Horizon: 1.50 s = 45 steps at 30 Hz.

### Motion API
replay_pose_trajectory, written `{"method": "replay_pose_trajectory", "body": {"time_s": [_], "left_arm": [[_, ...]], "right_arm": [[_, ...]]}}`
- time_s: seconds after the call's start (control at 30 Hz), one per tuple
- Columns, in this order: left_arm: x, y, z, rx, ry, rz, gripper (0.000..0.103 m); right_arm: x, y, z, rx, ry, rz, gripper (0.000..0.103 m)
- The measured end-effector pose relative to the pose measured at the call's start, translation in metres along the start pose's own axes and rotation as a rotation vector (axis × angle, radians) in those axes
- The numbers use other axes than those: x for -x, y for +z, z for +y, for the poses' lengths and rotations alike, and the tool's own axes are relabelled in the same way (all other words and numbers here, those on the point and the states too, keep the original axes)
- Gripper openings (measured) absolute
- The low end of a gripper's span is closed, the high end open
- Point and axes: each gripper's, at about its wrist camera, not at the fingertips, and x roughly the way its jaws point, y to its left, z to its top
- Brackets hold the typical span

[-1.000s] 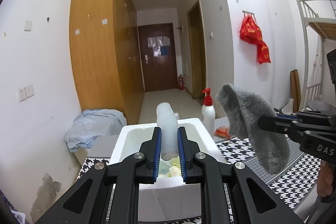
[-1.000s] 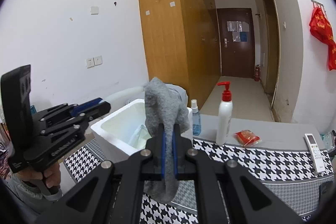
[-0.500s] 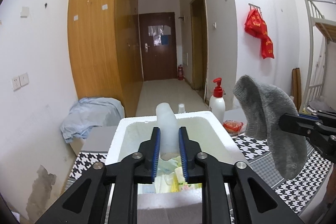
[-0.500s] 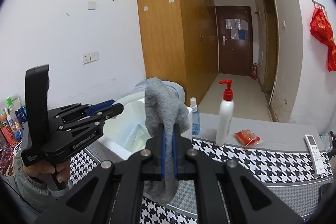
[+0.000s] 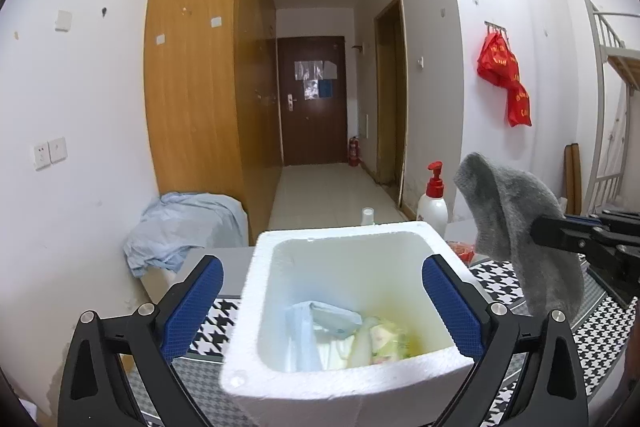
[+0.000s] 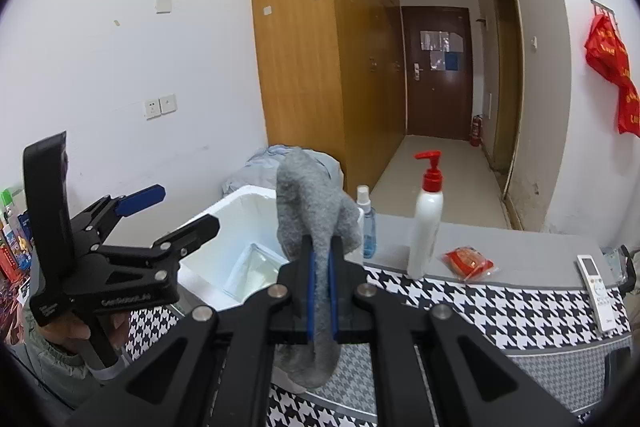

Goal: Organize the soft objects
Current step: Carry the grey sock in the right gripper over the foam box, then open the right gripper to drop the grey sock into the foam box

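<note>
- With my left gripper spread as wide as it goes over the foam box, nothing sits between its blue pads; the jaws have just been opening, and I judge that was to let a soft piece drop in.
- Below and just ahead of that gripper, the box holds a small heap: a pale blue cloth and a whitish-yellow bundle beside it. Which of them just fell I can't tell.
- I'm hovering above the opening rather than reaching inside, so a release lands on the pile and the fingers stay clear of the foam walls.
- My right gripper is clamped tight on a grey sock. I've pinched it near the middle, so one end flops up over the tips and the other hangs down under the jaws.
- That sock is in the air, off to the right of my left gripper and not yet over the box; from the right wrist view the box lies ahead and to the left of the sock.
- I'm holding the sock high, I'd say, so the dangling end clears the box rim on the way across.
- Pump bottle, spray bottle, red packet and remote stand to the right of my right gripper on the table; they're hard goods, none of them for the box.
- Next job as I see it: left gripper makes room, sock comes over the opening.
</note>
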Motion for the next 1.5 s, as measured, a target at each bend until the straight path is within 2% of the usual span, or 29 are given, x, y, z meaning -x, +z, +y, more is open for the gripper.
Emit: {"method": "replay_pose_trajectory", "body": {"time_s": [0.5, 0.97, 1.0, 1.03, 1.07, 1.13, 1.23, 1.37, 1.5], "left_arm": [[0.027, -0.012, 0.033, 0.026, 0.06, -0.008, 0.102], [0.036, -0.018, 0.05, 0.049, 0.073, -0.013, 0.102], [0.036, -0.018, 0.053, 0.059, 0.073, -0.014, 0.102], [0.035, -0.018, 0.055, 0.068, 0.07, -0.013, 0.102], [0.035, -0.018, 0.056, 0.073, 0.066, -0.012, 0.102], [0.035, -0.02, 0.056, 0.071, 0.062, -0.008, 0.102], [0.035, -0.023, 0.058, 0.068, 0.064, -0.004, 0.102], [0.036, -0.024, 0.057, 0.067, 0.064, 0.001, 0.102], [0.038, -0.023, 0.055, 0.063, 0.061, -0.002, 0.102]], "right_arm": [[-0.025, 0.02, 0.022, 0.041, 0.023, 0.015, 0.008], [-0.058, 0.027, 0.041, 0.058, 0.042, 0.072, 0.01], [-0.062, 0.026, 0.043, 0.061, 0.035, 0.084, 0.013], [-0.065, 0.026, 0.043, 0.058, 0.035, 0.091, 0.023], [-0.067, 0.026, 0.043, 0.055, 0.037, 0.096, 0.04], [-0.071, 0.025, 0.045, 0.048, 0.028, 0.106, 0.056], [-0.07, 0.022, 0.047, 0.055, 0.026, 0.112, 0.063], [-0.067, 0.02, 0.049, 0.059, 0.025, 0.107, 0.081], [-0.064, 0.018, 0.049, 0.052, 0.026, 0.11, 0.093]]}}
